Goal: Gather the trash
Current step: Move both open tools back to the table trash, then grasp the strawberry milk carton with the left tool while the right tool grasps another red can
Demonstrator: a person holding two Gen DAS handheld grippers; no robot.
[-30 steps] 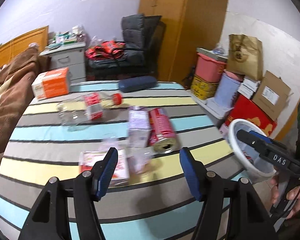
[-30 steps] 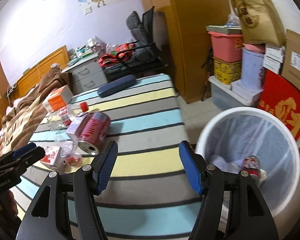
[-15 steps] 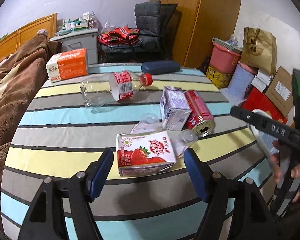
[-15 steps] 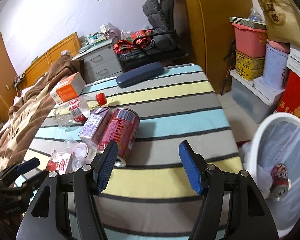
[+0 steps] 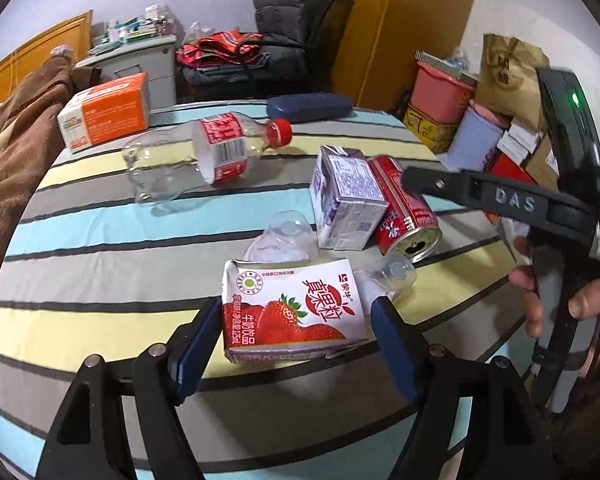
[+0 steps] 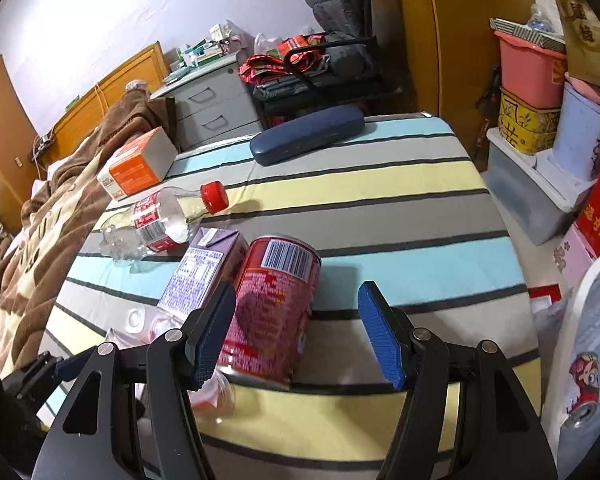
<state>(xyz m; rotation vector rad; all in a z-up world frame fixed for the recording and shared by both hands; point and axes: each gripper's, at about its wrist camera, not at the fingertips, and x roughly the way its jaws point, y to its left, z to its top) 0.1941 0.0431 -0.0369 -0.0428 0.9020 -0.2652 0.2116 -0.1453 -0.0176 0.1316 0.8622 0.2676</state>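
Observation:
My left gripper (image 5: 294, 336) is open, its blue pads on either side of a strawberry milk carton (image 5: 294, 314) that lies on the striped table (image 5: 100, 240). My right gripper (image 6: 296, 332) is open around a red can (image 6: 274, 312) lying on its side; the can also shows in the left wrist view (image 5: 406, 210). A purple carton (image 6: 204, 272) lies against the can's left side. A clear bottle with a red cap (image 5: 204, 152) lies farther back. Crumpled clear plastic cups (image 5: 284, 236) lie between the cartons.
A white trash bin (image 6: 584, 340) with a can inside stands off the table's right edge. An orange box (image 5: 104, 114) and a dark blue case (image 5: 310, 106) lie at the table's far side. A brown blanket (image 6: 40, 216) lies left. Boxes are stacked at the right wall.
Both grippers have moved forward and down to the table. The left now straddles the strawberry carton. The right has swung from the bin to the red can.

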